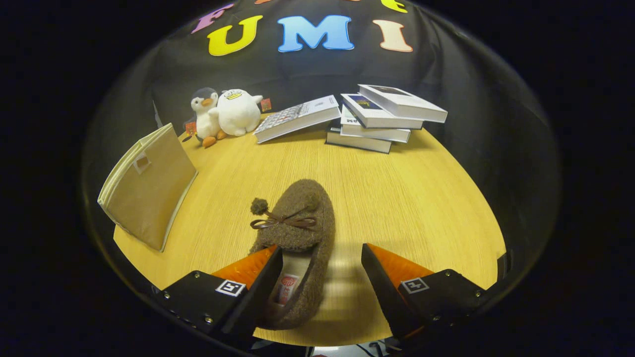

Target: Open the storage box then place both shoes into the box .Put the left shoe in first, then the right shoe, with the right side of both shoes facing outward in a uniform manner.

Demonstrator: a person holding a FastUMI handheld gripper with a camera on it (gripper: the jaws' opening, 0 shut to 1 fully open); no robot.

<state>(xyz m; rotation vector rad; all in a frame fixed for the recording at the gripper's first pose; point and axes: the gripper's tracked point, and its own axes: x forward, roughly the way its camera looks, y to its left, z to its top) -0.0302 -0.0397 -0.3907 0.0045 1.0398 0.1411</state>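
Brown fuzzy slipper-style shoe with a little pompom and a thin bow (pixel 297 238) lies on the light wood-grain counter (pixel 407 198), toe pointing away, and the gripper (pixel 321 270) is right over its heel end. The jaws are spread wide: the left finger sits over the shoe's opening and inner sole, the right finger stands off to the side over bare counter, so neither one looks to be pressing on the shoe yet. I'd call this the lining-up-for-a-grab stage. Off to the left of the shoe, well apart from it, there's a beige fabric storage box (pixel 149 188), which looks folded flat or at least closed and standing on edge, so as far as I can tell the opening step isn't done. I can spot just this one shoe, and can't really say whether it's the left or the right from here. Beyond it, at the back of the counter, sit two plush penguin toys (pixel 225 114) and a messy stack of white books (pixel 372 119). So basically everything is left: box opened, left shoe in, then the right one, both facing the same way.
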